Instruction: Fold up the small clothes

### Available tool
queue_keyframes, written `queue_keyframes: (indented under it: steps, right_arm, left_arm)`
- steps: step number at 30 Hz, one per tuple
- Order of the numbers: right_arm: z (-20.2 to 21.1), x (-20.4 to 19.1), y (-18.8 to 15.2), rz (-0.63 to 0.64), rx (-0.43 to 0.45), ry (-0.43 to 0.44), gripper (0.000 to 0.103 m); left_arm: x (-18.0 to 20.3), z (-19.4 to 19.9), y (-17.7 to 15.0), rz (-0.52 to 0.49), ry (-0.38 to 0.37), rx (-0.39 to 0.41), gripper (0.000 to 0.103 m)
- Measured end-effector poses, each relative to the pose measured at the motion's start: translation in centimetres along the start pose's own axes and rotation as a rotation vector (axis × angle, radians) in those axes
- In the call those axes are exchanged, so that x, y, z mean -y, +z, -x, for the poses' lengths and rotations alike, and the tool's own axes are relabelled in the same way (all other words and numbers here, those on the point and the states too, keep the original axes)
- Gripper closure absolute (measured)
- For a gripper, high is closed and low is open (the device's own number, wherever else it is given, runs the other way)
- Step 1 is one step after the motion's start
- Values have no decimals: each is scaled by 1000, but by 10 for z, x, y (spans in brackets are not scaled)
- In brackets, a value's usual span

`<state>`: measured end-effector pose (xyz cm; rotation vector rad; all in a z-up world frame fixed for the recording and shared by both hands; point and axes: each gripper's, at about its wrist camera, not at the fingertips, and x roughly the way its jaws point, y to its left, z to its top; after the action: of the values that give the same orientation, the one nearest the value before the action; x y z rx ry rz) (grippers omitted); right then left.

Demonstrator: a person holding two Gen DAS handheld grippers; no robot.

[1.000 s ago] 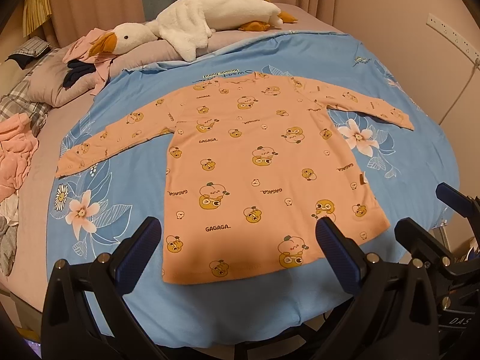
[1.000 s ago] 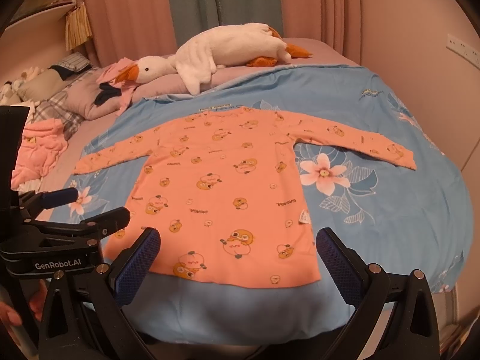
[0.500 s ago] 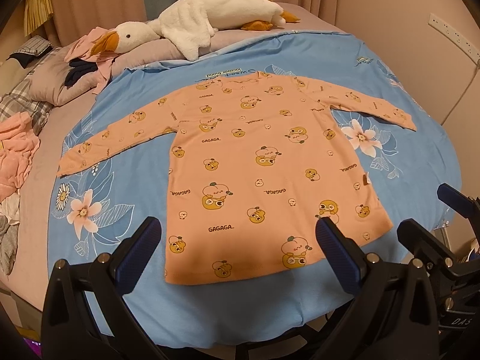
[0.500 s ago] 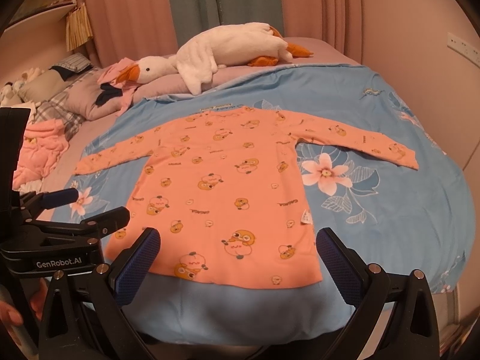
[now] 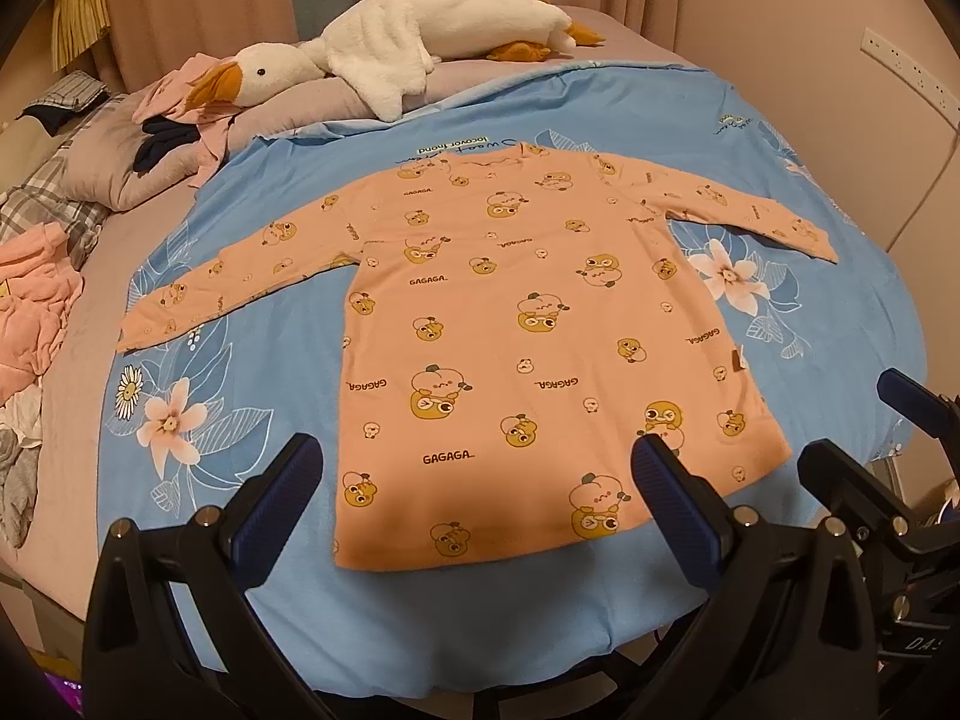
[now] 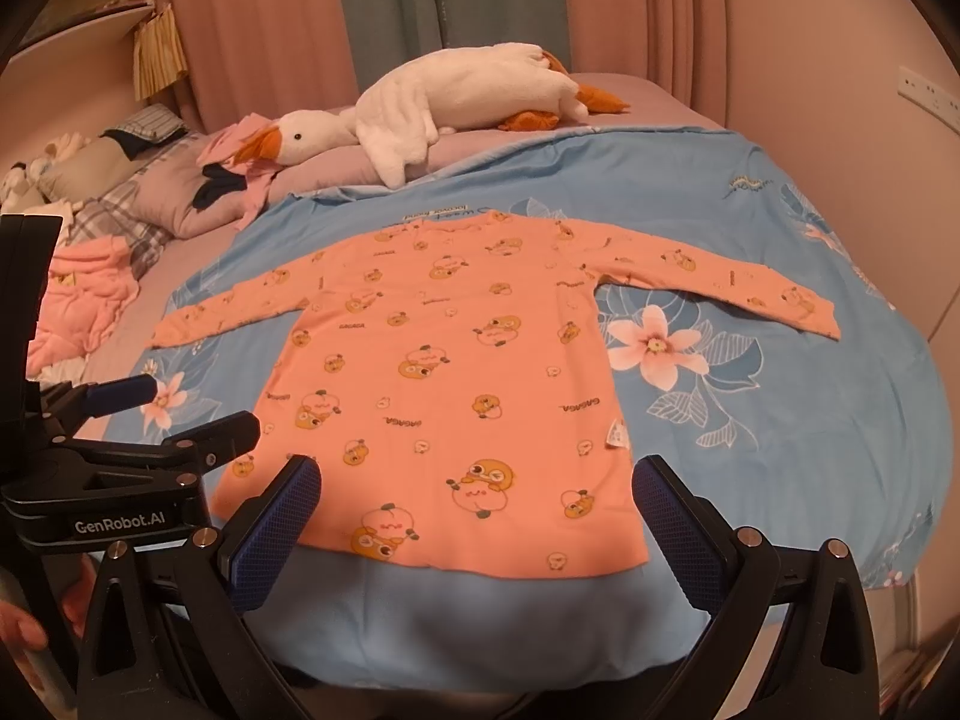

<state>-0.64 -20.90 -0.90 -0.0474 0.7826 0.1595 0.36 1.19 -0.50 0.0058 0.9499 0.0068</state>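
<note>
— Where does the shirt [image 5: 528,324] lie?

— Flat on the blue quilt [image 5: 828,276], hem toward both tools, collar away near the plush goose [image 5: 420,30], so its long axis runs straight ahead and the sleeves reach out sideways.

— And the grippers?

— The left gripper [image 5: 480,498] hangs spread wide over the hem's left corner; the right gripper [image 6: 477,510] gapes, empty, over the hem.

— Which takes which sleeve?

— Probably each its own side; both cuffs look well apart from either tool, though fisheye warps depth.
</note>
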Motion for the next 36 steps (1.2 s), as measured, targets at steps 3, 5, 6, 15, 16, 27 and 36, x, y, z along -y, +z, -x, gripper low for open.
queue_keyframes:
  steps: [3,5,6,15,16,27,36]
  right_arm:
    - [-1,-1,0,0,-1,0,0]
    - [0,0,0,-1,-1,0,0]
    - [-1,0,0,-1,-2,0,0]
    - [-1,1,0,-2,-3,2,0]
    - [-1,1,0,-2,-3,0,0]
    - [-4,1,0,-3,-7,3,0]
    - [-11,1,-6,-23,-14,8,0]
  left_arm:
    - [0,0,0,0,2,0,0]
    - [-1,-1,0,0,2,-2,0]
    - [-1,-1,0,0,2,-3,0]
    - [-1,-1,-1,1,2,-6,0]
    - [0,-2,-1,1,3,-7,0]
    - [1,-4,-1,-2,5,-8,0]
    - [5,-7,4,-2,-12,5,0]
